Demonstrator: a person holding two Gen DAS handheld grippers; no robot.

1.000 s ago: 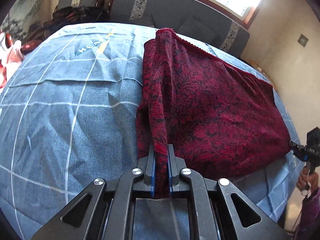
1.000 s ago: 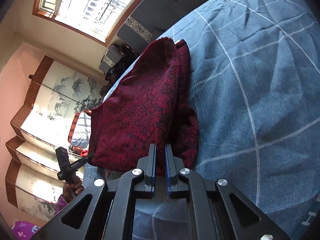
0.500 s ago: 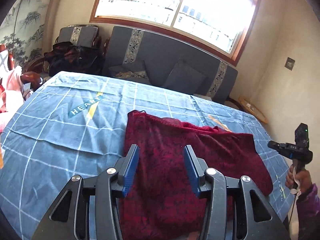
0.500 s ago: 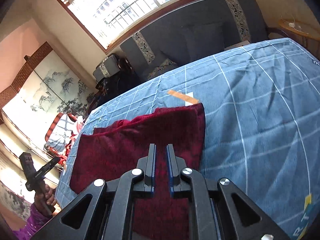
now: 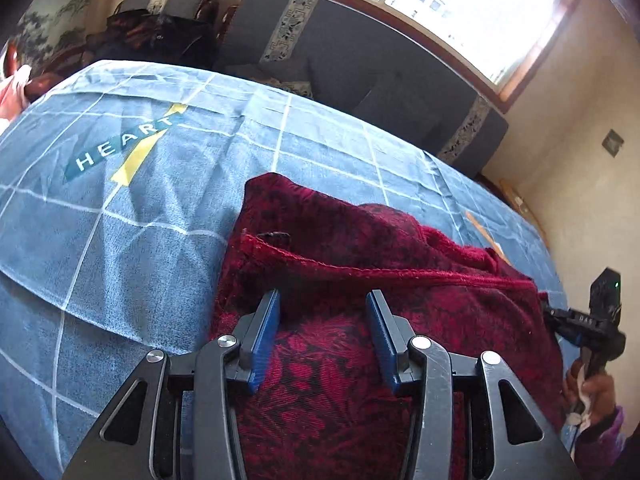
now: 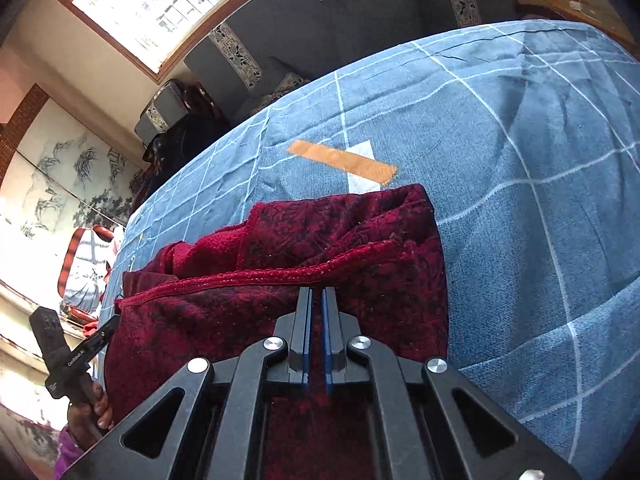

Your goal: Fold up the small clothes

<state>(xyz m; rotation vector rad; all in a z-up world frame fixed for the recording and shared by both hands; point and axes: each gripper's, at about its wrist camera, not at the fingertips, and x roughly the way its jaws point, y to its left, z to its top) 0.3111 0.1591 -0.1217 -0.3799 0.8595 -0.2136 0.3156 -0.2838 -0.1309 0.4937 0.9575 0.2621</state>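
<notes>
**Red garment folded on the blue cloth, our left tool spread, our right tool pinched**

We hold the left gripper [image 5: 323, 300] low in the centre of the left wrist frame, its two blue pads [image 5: 265, 334] spread wide apart with nothing between them, hovering over the dark red patterned garment [image 5: 360, 280]. The garment lies doubled over on the blue checked tablecloth [image 5: 120, 220], filling the lower centre and right of that frame; a stitched hem runs across it just above our pads, and a second layer bulges behind. At the right edge of the frame we see our other tool at the cloth's far side.

In the right wrist frame the right gripper [image 6: 317, 300] sits at lower centre, its fingers drawn nearly together with only a thin slit between them. The tips meet the garment's [image 6: 340, 240] hem, but we cannot tell whether any fabric is caught in the slit. Beyond the garment, toward the upper centre, an orange strip [image 6: 342, 161] lies on the tablecloth [image 6: 520, 160], crossing a white patch. A dark sofa [image 5: 360, 60] stands under the window in the upper part of the left wrist frame.
</notes>
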